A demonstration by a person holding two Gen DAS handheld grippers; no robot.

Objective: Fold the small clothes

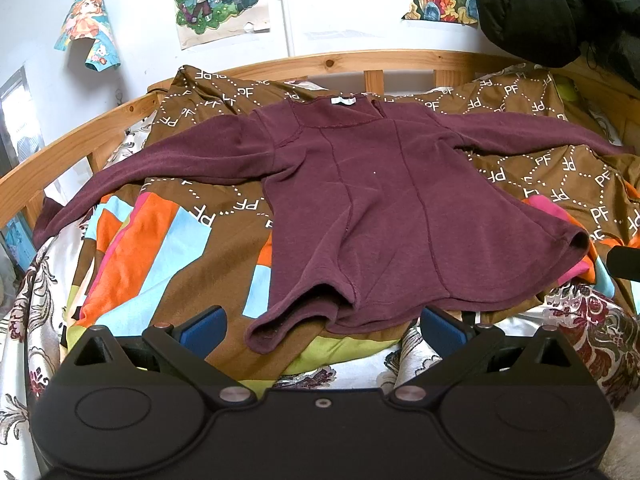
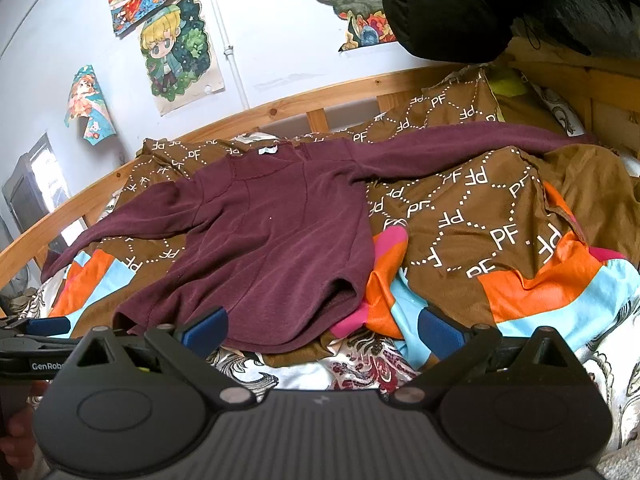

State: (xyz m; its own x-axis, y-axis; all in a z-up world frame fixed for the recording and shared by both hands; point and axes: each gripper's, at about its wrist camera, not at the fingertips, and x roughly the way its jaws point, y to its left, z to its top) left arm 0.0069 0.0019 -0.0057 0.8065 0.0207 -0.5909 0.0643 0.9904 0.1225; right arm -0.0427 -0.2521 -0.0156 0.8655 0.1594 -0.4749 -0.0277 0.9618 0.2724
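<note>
A plain maroon dress (image 1: 376, 200) is seen on a brown, white-lettered "PF" quilt (image 1: 560, 172) with orange and blue blocks.

The bed around the spread maroon top (image 1: 372, 200) is open on its near side and at both sleeves. A wooden rail (image 1: 360, 60) closes the far edge, and a black padded bundle (image 1: 560, 8) overhangs the far right corner.

Maroon top (image 1: 360, 200): matt, soft knit cloth with raised seams. Bedspread (image 1: 168, 248): smooth, slightly glossy printed fabric. Bed frame (image 1: 360, 62): bare knotty wood. Left gripper (image 1: 322, 326): matt black plastic body, blue pads (image 1: 202, 328), metal pins.
</note>
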